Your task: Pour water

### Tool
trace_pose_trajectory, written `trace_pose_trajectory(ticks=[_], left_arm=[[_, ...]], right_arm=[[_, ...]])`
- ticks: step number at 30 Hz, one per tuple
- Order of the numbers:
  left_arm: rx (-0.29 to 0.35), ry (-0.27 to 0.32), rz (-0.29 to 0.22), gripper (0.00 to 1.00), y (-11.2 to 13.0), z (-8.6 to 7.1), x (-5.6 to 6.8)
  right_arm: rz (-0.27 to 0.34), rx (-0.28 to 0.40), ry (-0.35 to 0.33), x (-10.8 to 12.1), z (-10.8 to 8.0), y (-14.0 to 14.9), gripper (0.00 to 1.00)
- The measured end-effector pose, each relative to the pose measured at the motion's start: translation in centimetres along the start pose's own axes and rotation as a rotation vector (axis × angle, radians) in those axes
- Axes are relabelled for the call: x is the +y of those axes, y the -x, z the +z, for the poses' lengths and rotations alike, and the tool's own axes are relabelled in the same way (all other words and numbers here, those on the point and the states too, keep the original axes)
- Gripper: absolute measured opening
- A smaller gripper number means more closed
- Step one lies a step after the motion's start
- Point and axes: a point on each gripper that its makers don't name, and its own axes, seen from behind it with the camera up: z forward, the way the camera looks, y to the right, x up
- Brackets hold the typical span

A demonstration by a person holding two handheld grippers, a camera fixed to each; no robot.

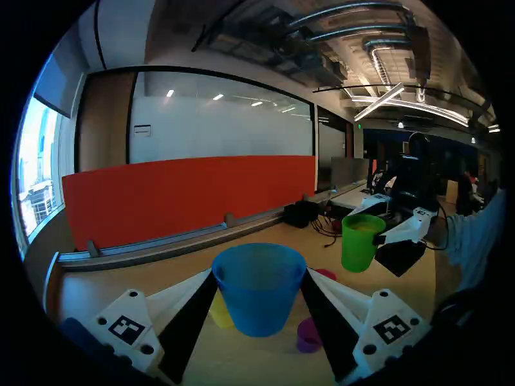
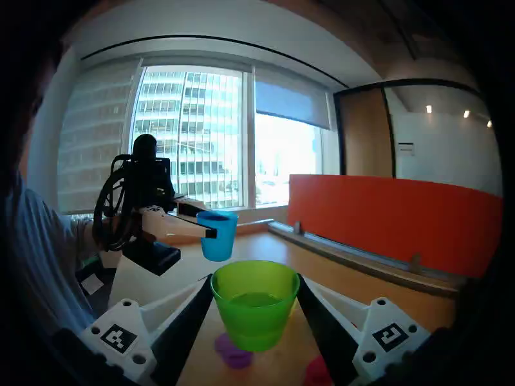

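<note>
Left gripper view: left gripper (image 1: 259, 276) clenched on the blue cup (image 1: 259, 299), lower centre, upright, lifted off the desk (image 1: 161, 283); green cup (image 1: 360, 243) right of centre, farther off, well apart, about level.

Right gripper view: right gripper (image 2: 255, 283) clamped on the green cup, lower centre, upright, water visible inside; blue cup at left centre, beyond and slightly higher.

Judgement: green is the source, blue the receiver; green's rim must come above blue's mouth and tip leftward in this view; both mouths face up.
</note>
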Motion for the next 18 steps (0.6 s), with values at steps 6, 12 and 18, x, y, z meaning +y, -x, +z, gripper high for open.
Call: trace_pose_trajectory(ticks=[6,12,18], left_arm=[[-0.037,0.015,-0.007,0.88,2.2,0.2,0.7],[-0.081,0.028,0.002,0.88,4.3,0.4,1.4],[-0.132,0.044,0.006,0.88,6.6,0.7,2.0]], right_arm=[[0.005,-0.039,-0.004,0.3,-1.0,1.3,0.92],[-0.007,-0.097,-0.004,0.7,-2.1,3.2,0.93],[-0.015,-0.165,-0.008,1.0,-3.1,5.1,0.93]])
